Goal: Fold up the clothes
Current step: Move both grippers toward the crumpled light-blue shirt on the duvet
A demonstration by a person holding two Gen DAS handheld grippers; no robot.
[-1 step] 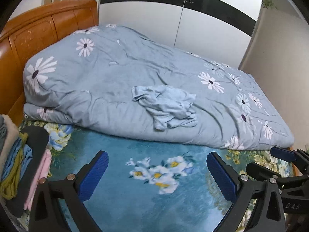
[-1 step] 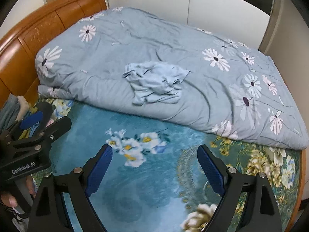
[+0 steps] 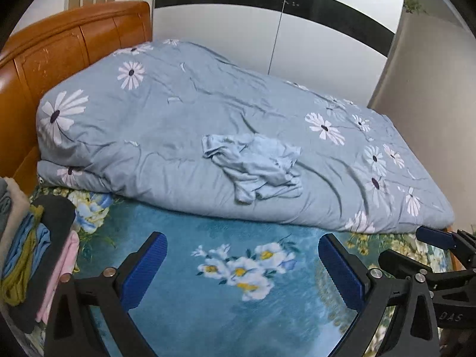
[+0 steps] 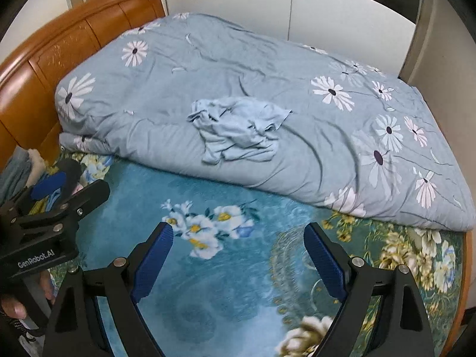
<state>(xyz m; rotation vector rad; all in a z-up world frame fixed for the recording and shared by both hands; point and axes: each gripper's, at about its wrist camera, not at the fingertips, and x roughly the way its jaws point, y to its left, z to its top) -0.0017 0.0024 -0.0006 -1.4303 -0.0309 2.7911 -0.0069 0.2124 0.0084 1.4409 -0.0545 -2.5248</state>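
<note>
A crumpled light blue garment (image 3: 255, 166) (image 4: 238, 128) lies on top of the grey-blue daisy quilt (image 3: 166, 119) (image 4: 178, 74), a good way ahead of both grippers. My left gripper (image 3: 241, 242) is open over the teal floral bedsheet (image 3: 208, 321), nothing between its blue pads. My right gripper (image 4: 238, 229) is open too, also over the sheet (image 4: 226, 297), and holds nothing. Each gripper shows at the edge of the other's view: the right gripper (image 3: 413, 248) at the right, the left gripper (image 4: 71, 187) at the left.
A stack of folded clothes (image 3: 26, 238) (image 4: 17, 166) sits at the left by the orange wooden headboard (image 3: 74, 44). A white wardrobe (image 3: 267, 35) stands behind the bed. A hand (image 4: 12, 306) grips the left tool's handle.
</note>
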